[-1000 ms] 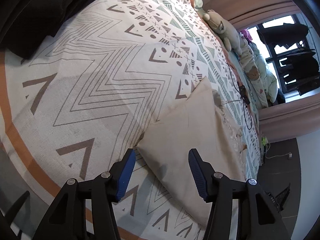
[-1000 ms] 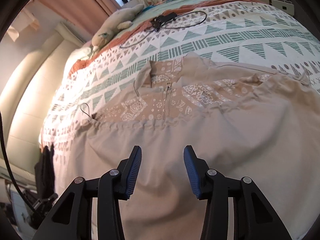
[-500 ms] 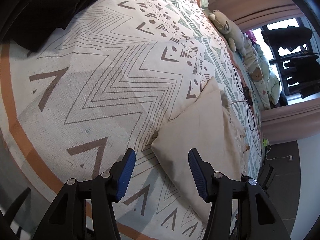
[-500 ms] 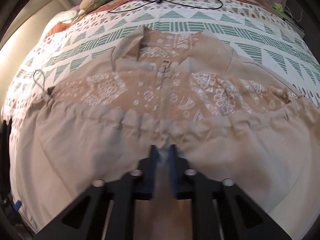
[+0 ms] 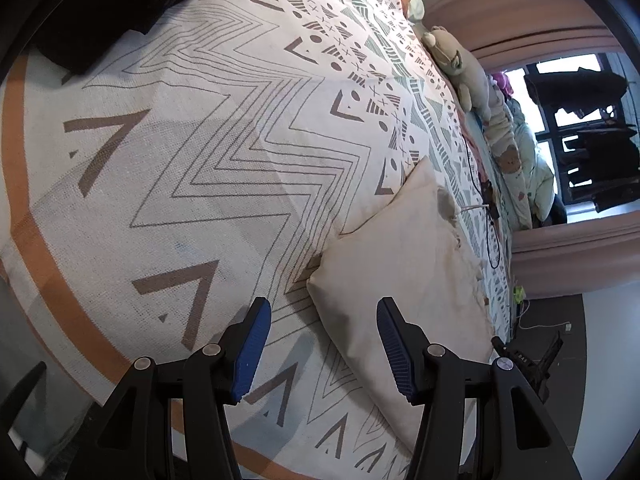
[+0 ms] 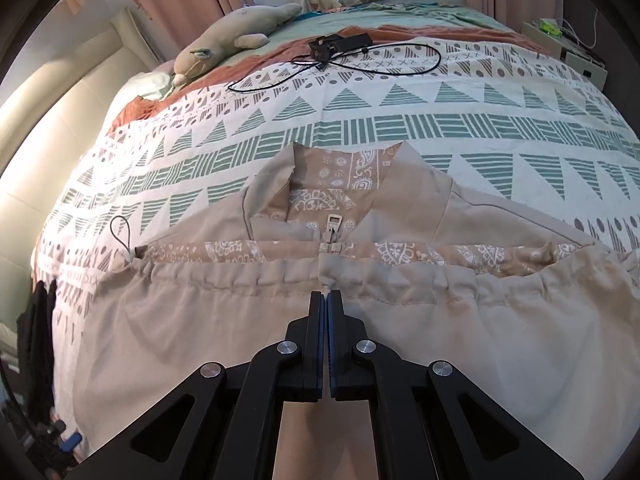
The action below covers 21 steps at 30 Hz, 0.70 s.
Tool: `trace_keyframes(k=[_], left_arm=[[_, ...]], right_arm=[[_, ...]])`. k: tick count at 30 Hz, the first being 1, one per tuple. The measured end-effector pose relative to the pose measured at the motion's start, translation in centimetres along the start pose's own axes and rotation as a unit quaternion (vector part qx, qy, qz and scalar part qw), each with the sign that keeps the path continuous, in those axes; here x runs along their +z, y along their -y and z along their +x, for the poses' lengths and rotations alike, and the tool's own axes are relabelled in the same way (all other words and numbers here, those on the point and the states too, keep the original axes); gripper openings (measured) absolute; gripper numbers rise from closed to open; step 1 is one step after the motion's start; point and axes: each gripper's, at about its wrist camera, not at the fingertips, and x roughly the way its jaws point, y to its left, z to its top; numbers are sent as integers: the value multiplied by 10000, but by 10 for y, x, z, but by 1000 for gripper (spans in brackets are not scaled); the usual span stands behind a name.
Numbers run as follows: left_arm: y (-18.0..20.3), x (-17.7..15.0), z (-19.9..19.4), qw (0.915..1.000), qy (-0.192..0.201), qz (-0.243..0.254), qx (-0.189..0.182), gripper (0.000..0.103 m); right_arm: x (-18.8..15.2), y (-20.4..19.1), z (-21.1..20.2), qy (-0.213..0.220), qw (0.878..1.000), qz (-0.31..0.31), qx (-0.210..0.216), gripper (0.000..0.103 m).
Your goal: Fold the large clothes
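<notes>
A beige jacket (image 6: 400, 340) lies spread across the near part of a patterned bed (image 6: 400, 128), collar toward the far side, its long axis running left to right across the right wrist view. The right hand-held gripper (image 6: 325, 300) is pressed together at the jacket's centre line, just near of the drawstring hem (image 6: 240, 280) folded up below the zip pull (image 6: 332, 226); it appears to pinch a small tuft of fabric there, though the bite is too thin to be sure how much it holds. The left hand-held gripper (image 5: 320, 320) hangs spread wide above the bedspread, with the jacket's near corner (image 5: 400, 280) lying ahead and slightly right of its open jaws, apart from both pads. The right hand is judged the one already engaged; the left is nearer the jacket's outer edge and would need to come forward and right to reach it. A plush toy (image 6: 236, 40) and a cable (image 6: 360, 60) lie well beyond, at the far end.
</notes>
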Motion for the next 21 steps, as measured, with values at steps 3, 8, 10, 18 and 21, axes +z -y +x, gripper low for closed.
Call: trace_keyframes(k=[3, 8, 10, 18, 21], left_arm=[[2, 1, 12, 9999, -100, -48, -66, 57], [4, 3, 30, 9996, -218, -117, -113, 56], [6, 4, 33, 9996, -218, -107, -122, 55], [13, 9, 48, 9984, -235, -307, -417, 51], [10, 11, 55, 9970, -105, -434, -637, 51]], right_arm=[[-1, 5, 15, -113, 9999, 71, 35, 2], [-5, 14, 42, -333, 9992, 216, 30, 2], [-7, 16, 47, -347, 9991, 245, 35, 2], [-15, 20, 57, -341, 9990, 269, 103, 2], [-16, 20, 57, -359, 9991, 233, 74, 2]])
